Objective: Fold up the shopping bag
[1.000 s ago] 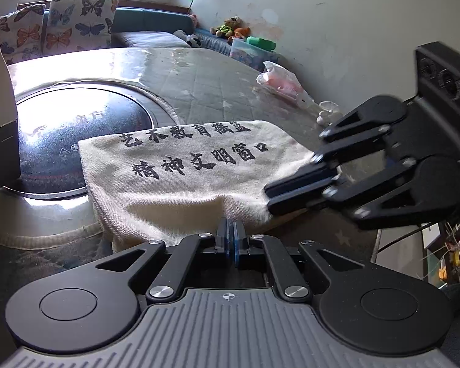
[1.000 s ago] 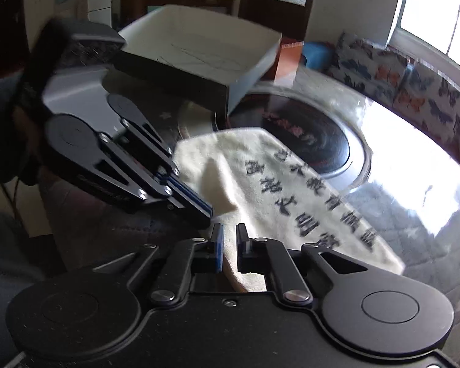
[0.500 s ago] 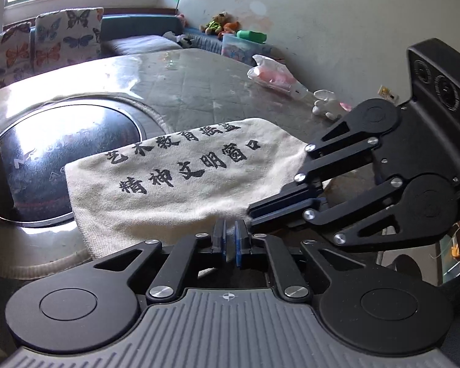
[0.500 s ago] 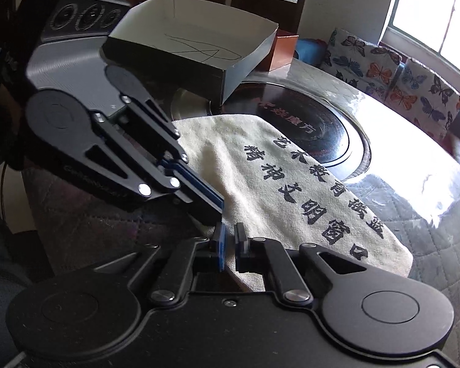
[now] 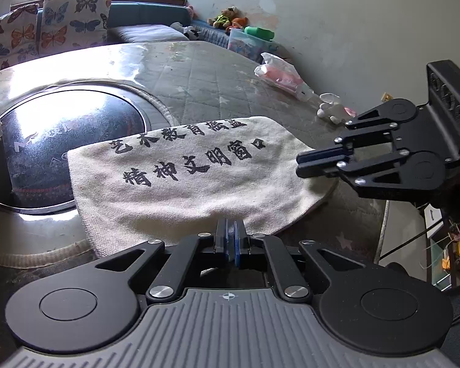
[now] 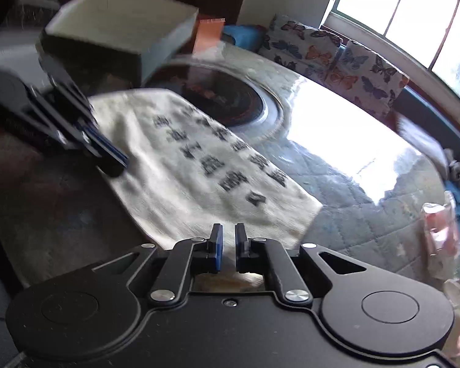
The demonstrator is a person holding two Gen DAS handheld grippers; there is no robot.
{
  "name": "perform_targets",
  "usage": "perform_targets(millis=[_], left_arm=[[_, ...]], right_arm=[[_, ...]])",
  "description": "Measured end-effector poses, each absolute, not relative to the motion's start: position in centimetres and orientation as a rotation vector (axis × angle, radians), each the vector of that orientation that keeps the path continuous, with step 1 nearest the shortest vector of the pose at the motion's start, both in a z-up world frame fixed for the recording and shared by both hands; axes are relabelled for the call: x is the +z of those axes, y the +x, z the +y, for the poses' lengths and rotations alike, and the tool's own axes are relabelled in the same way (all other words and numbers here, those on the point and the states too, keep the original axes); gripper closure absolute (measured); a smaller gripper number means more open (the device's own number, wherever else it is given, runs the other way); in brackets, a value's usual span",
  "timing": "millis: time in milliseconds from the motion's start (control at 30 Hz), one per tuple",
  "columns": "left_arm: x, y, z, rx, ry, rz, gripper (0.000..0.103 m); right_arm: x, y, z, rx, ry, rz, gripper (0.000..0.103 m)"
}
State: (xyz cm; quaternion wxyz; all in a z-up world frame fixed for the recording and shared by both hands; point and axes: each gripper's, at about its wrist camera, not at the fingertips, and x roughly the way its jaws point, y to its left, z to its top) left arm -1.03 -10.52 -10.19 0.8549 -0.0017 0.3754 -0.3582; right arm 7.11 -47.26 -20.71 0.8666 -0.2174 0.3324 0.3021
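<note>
A cream cloth shopping bag [image 5: 184, 184] with black printed characters lies folded flat on the round table, partly over the dark turntable [image 5: 61, 141]. My left gripper [image 5: 230, 230] is shut, its tips at the middle of the bag's near edge. In the left wrist view my right gripper [image 5: 300, 164] is shut too, with its tips over the bag's right end. The right wrist view is blurred: the right gripper [image 6: 228, 239] sits at one end of the bag [image 6: 199, 178] and the left gripper [image 6: 116, 159] at its long edge. Whether either pinches cloth does not show.
A large open cardboard box [image 6: 122, 36] stands on the far side of the turntable [image 6: 224, 98]. A pink plastic packet [image 5: 279, 73] and a small white toy [image 5: 331, 110] lie near the table's right rim. A sofa with butterfly cushions [image 5: 61, 15] is behind the quilted tabletop [image 5: 214, 76].
My right gripper has slid from beside the left gripper along the bag's near edge to its right end. The left gripper and the bag have stayed in place.
</note>
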Motion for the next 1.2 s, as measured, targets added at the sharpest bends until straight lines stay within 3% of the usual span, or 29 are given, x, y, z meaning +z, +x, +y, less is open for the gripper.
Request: perform_targets(millis=[533, 967, 1200], left_arm=[[-10.2, -0.9, -10.5, -0.745, -0.023, 0.807, 0.098], [-10.1, -0.7, -10.5, -0.748, -0.031, 0.821, 0.098], [-10.1, -0.5, -10.5, -0.75, -0.03, 0.826, 0.098]], right_arm=[[-21.8, 12.4, -44.0, 0.732, -0.289, 0.809, 0.096], [-22.4, 19.4, -44.5, 0.523, -0.281, 0.747, 0.097], [-21.1, 17.1, -46.9, 0.537, -0.26, 0.761, 0.096]])
